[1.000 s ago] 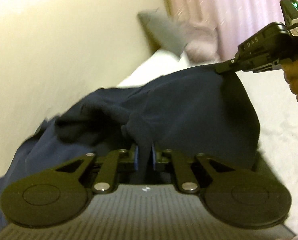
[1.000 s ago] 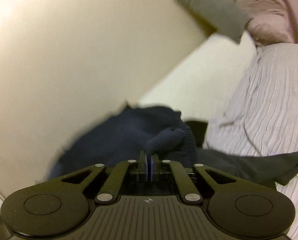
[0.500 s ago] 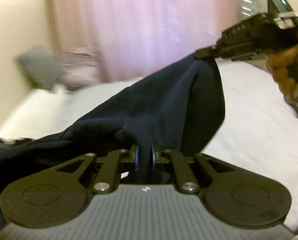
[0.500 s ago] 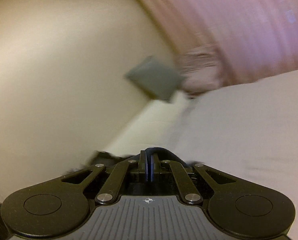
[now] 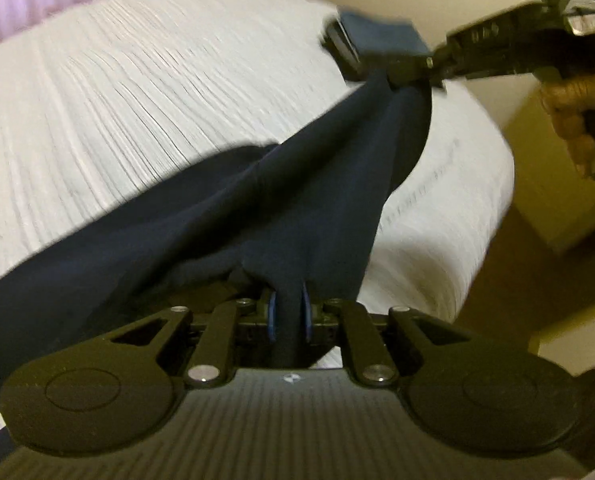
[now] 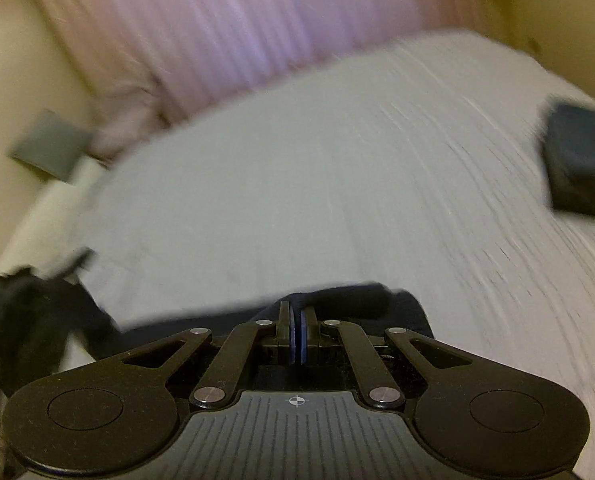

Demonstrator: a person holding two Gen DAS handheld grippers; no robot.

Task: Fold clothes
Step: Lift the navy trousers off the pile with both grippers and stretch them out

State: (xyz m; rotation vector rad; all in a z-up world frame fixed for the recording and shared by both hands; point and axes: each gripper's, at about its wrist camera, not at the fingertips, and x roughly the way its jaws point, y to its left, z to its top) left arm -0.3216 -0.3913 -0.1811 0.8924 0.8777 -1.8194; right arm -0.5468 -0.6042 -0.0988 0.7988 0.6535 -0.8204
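Both grippers, left (image 5: 289, 318) and right (image 6: 297, 338), pinch the navy garment (image 5: 225, 216) above the bed (image 5: 137, 92); folded clothes (image 6: 581, 160) lie beyond.

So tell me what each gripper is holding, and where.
Both hold the navy garment: left gripper and right gripper each pinch a bunched edge.

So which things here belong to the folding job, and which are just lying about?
In the job:
- dark navy garment, stretched between both grippers
- left gripper, shut on it
- right gripper, shut on it
- white bedspread, the work surface
- folded dark garment, apparently already done

Lying about:
- grey pillow
- pink curtain
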